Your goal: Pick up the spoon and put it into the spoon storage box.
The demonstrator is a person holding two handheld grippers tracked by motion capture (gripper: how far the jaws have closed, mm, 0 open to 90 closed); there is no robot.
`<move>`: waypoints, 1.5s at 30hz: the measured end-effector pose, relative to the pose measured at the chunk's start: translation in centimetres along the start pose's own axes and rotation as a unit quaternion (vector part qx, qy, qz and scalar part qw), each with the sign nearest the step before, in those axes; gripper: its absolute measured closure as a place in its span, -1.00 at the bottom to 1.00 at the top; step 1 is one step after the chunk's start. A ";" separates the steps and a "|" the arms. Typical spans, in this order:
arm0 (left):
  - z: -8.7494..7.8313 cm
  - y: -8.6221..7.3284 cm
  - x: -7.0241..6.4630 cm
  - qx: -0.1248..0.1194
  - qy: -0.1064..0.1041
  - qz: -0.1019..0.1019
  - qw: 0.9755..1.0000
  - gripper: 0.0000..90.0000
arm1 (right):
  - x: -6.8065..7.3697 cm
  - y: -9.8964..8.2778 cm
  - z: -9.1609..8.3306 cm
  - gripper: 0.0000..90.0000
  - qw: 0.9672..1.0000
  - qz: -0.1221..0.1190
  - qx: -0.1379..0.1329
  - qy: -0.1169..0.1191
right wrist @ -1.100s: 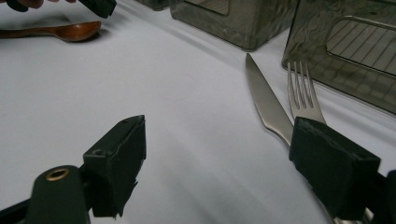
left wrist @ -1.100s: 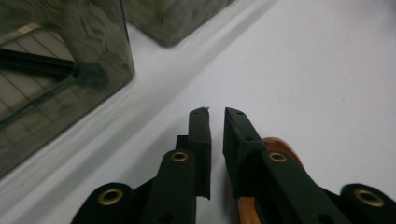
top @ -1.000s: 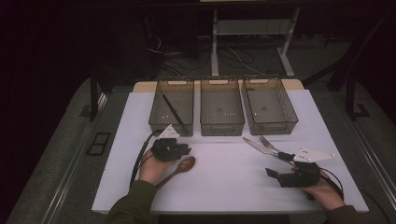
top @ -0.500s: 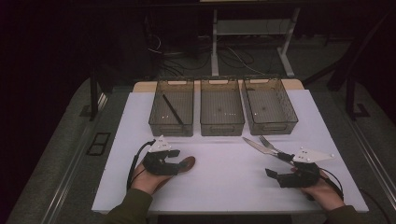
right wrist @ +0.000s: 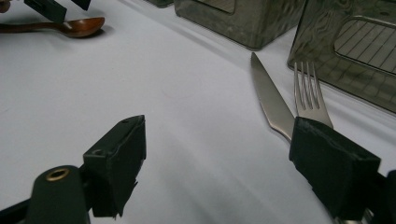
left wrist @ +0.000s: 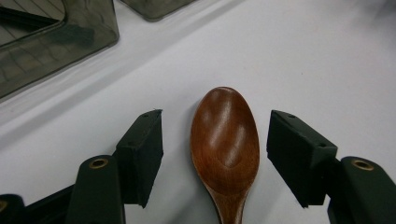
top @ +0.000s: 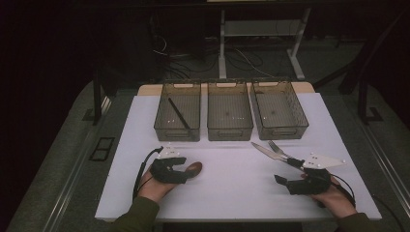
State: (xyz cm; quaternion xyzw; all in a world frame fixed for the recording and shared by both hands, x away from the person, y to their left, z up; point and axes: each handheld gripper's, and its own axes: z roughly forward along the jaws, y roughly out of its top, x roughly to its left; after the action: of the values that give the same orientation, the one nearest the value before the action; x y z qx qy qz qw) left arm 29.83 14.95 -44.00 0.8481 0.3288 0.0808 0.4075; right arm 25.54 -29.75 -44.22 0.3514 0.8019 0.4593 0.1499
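The left gripper (left wrist: 215, 154) sits low at the near left of the white table (top: 232, 183), and its jaws have just been opening: the wooden spoon (left wrist: 225, 149) lies flat on the table between them, with a clear gap to each pad, so it is released. The right gripper (right wrist: 233, 168) rests at the near right with its jaws wide apart and nothing between them. Just beyond it lie a knife (right wrist: 271, 102) and a fork (right wrist: 310, 95), side by side in front of the three clear bins (top: 230, 116).
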 end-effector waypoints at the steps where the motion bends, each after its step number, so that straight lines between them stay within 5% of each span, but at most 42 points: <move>1: 0.1 0.0 -0.1 0.000 0.000 -0.001 1.000 -0.21 | 0.0 0.0 0.0 -0.60 1.000 0.000 0.000 0.000; 18: 1.0 -0.1 -0.4 0.033 0.010 0.020 0.999 -0.01 | -0.1 0.0 -0.1 -0.60 1.000 -0.001 0.000 -0.002; 33: 1.4 0.5 -1.8 0.067 -0.013 0.061 0.996 0.48 | -0.1 0.0 -0.2 -0.60 1.000 -0.002 -0.001 -0.004; 45: 1.3 0.9 -2.0 0.079 -0.015 0.061 0.995 0.78 | -0.1 0.0 -0.2 -0.60 1.000 -0.001 -0.002 -0.004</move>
State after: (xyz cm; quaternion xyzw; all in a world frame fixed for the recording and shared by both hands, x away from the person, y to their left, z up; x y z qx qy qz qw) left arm 29.21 12.47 -43.92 0.8975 0.2753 0.0661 0.3381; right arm 25.55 -29.96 -44.10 0.3519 0.8008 0.4593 0.1548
